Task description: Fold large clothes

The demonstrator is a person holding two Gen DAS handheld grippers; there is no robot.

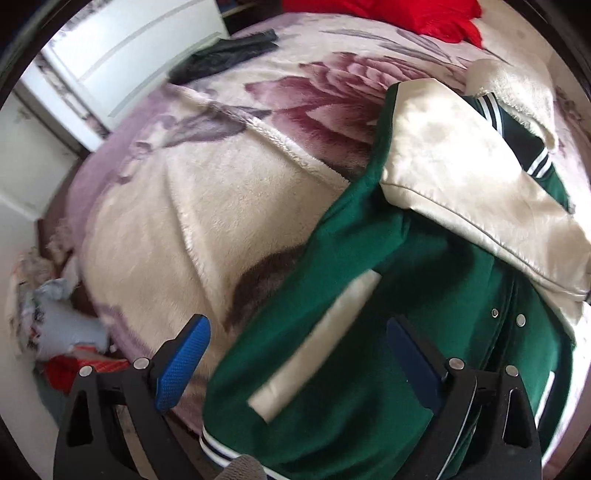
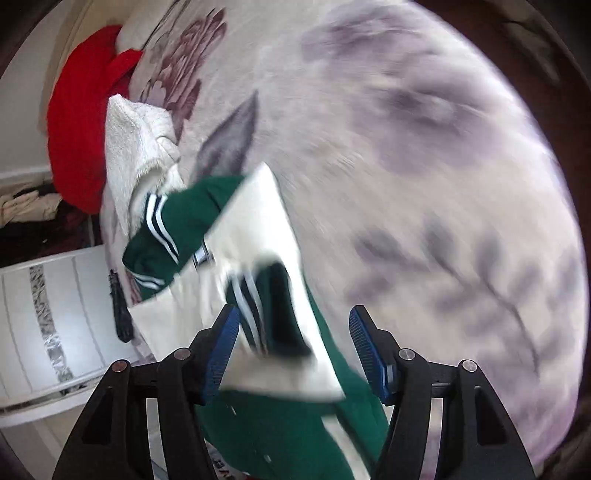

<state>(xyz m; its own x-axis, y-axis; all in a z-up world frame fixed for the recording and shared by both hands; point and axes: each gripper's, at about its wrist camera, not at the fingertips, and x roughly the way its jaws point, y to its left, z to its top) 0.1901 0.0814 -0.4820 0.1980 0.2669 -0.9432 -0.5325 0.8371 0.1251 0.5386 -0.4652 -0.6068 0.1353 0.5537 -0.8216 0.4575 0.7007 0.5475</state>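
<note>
A green varsity jacket (image 1: pixel 351 258) with cream sleeves lies on the bed, snap buttons showing. One cream sleeve (image 1: pixel 461 177) is folded across its upper body. My left gripper (image 1: pixel 297 325) hangs over the jacket's lower front by the cream pocket trim (image 1: pixel 314 343), jaws wide open and holding nothing. In the right wrist view the jacket (image 2: pixel 280 435) is blurred. A cream sleeve (image 2: pixel 258 229) with a striped cuff (image 2: pixel 255 295) lies between the jaws of my right gripper (image 2: pixel 293 310). The right pad stands clear of the cloth, so this gripper is open.
A floral plush blanket (image 1: pixel 184 206) covers the bed. A red cloth (image 1: pixel 406 14) and a white fleece item (image 1: pixel 517 88) lie at the far side, and a dark garment (image 1: pixel 229 55) near the far left edge. White furniture (image 1: pixel 122 48) and floor clutter (image 1: pixel 62 325) stand beside the bed.
</note>
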